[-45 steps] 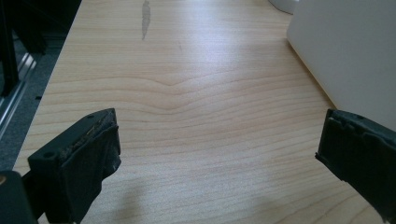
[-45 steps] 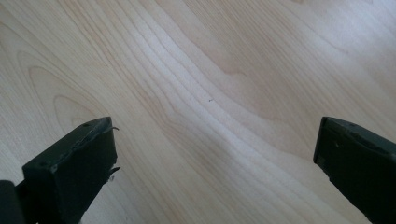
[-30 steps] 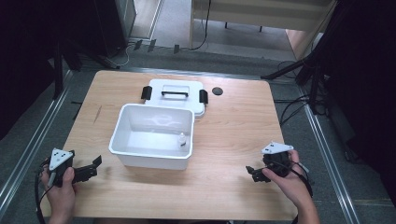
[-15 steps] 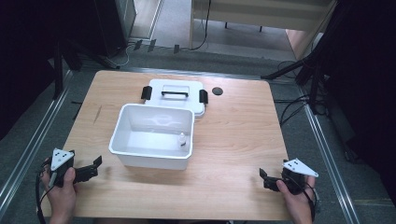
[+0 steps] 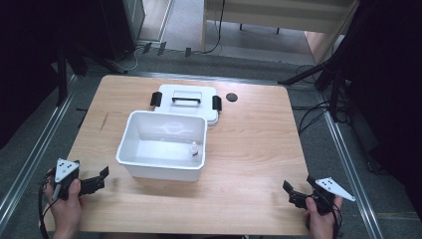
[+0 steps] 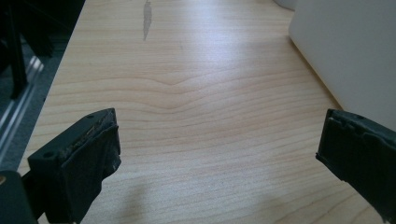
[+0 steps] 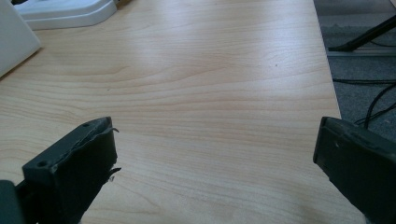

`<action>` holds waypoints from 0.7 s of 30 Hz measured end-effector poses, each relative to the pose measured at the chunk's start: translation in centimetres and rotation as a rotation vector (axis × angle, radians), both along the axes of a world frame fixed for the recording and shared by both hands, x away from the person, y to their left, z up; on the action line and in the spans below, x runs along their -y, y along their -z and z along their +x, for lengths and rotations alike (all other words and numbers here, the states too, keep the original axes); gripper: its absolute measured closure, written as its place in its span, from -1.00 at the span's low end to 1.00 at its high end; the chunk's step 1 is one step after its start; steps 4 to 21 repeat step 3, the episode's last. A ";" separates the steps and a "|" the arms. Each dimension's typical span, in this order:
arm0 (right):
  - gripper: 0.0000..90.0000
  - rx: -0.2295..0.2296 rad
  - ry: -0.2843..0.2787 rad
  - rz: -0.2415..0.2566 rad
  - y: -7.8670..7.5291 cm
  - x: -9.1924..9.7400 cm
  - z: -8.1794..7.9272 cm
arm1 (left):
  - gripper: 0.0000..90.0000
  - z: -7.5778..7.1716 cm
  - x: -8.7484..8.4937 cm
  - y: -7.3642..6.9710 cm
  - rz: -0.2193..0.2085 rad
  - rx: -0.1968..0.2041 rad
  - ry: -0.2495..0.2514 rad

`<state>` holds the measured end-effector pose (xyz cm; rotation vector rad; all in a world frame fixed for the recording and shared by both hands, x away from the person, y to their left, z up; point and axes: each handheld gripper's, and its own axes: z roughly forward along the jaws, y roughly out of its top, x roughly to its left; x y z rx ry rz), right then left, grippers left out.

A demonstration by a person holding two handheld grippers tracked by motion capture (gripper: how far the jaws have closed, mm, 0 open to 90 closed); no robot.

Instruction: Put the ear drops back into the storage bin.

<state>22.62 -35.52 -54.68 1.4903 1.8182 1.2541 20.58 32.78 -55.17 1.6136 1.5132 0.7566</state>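
A white open box (image 5: 130, 149) stands mid-table with a small white bottle (image 5: 193, 149) upright in its right near corner. Its white lid (image 5: 186, 110), with a black handle and black side latches, lies flat just behind it. My left gripper (image 5: 102, 179) is open near the table's front left, held in a hand and pointing right toward the box. Between its spread jaws (image 6: 217, 140) is bare wood, with the box wall (image 6: 355, 51) close on the right. My right gripper (image 5: 297, 187) is open at the front right corner, empty (image 7: 215, 149), pointing left.
A small black round disc (image 5: 231, 96) lies on the wooden table (image 5: 254, 144) right of the lid. The lid's corner (image 7: 70, 11) and the box's corner (image 7: 14, 42) appear far left in the right gripper view. Cables and stand legs lie on the floor to the right.
My right gripper has drawn back and to the right, ending near the table's front right corner. The left gripper, box, lid and bottle stay as they were.
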 end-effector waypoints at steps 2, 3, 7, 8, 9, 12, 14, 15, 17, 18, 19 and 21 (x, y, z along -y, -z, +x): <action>-1.00 -0.002 0.003 -0.010 0.0 -0.1 0.0 | -1.00 0.0 -0.4 0.0 -0.034 0.001 -0.011; -1.00 -0.010 -0.003 -0.022 0.0 -0.3 0.1 | -1.00 0.0 -0.5 0.0 -0.043 0.004 -0.012; -1.00 -0.010 -0.003 -0.022 0.0 -0.3 0.1 | -1.00 0.0 -0.5 0.0 -0.043 0.004 -0.012; -1.00 -0.010 -0.003 -0.022 0.0 -0.3 0.1 | -1.00 0.0 -0.5 0.0 -0.043 0.004 -0.012; -1.00 -0.010 -0.003 -0.022 0.0 -0.3 0.1 | -1.00 0.0 -0.5 0.0 -0.043 0.004 -0.012; -1.00 -0.010 -0.003 -0.022 0.0 -0.3 0.1 | -1.00 0.0 -0.5 0.0 -0.043 0.004 -0.012; -1.00 -0.010 -0.003 -0.022 0.0 -0.3 0.1 | -1.00 0.0 -0.5 0.0 -0.043 0.004 -0.012; -1.00 -0.010 -0.003 -0.022 0.0 -0.3 0.1 | -1.00 0.0 -0.5 0.0 -0.043 0.004 -0.012; -1.00 -0.010 -0.003 -0.022 0.0 -0.3 0.1 | -1.00 0.0 -0.5 0.0 -0.043 0.004 -0.012; -1.00 -0.010 -0.003 -0.022 0.0 -0.3 0.1 | -1.00 0.0 -0.5 0.0 -0.043 0.004 -0.012; -1.00 -0.010 -0.003 -0.022 0.0 -0.3 0.1 | -1.00 0.0 -0.5 0.0 -0.043 0.004 -0.012; -1.00 -0.010 -0.003 -0.022 0.0 -0.3 0.1 | -1.00 0.0 -0.5 0.0 -0.043 0.004 -0.012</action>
